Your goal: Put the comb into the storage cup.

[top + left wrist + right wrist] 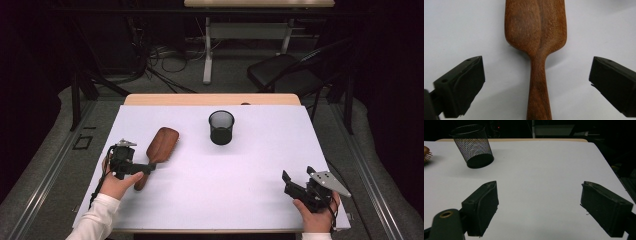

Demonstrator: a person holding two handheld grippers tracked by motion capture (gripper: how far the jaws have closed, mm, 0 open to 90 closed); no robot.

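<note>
A: Left hand point(116, 184), lower left of the high view. Forearm in a white sleeve point(97, 220) enters from the bottom edge, angled up and right. Left tool point(149, 167) points right, level with the bench point(250, 165).

B: Jaws?

A: Spread wide, one on each side of the brush handle, neither pad touching it. Nothing pinched.

B: The wooden hairbrush point(159, 150)?

A: Lies flat, left of centre, paddle head toward upper right, handle toward lower left. Reddish-brown, visible grain, back side up. In the left gripper view the hairbrush point(537, 50) runs straight up the middle.

B: Right side?

A: Right hand point(316, 216) at lower right, right tool point(295, 182) aimed up-left, jaws spread, empty. Black mesh cup point(221, 127) upright, upper centre, well apart from both.
</note>
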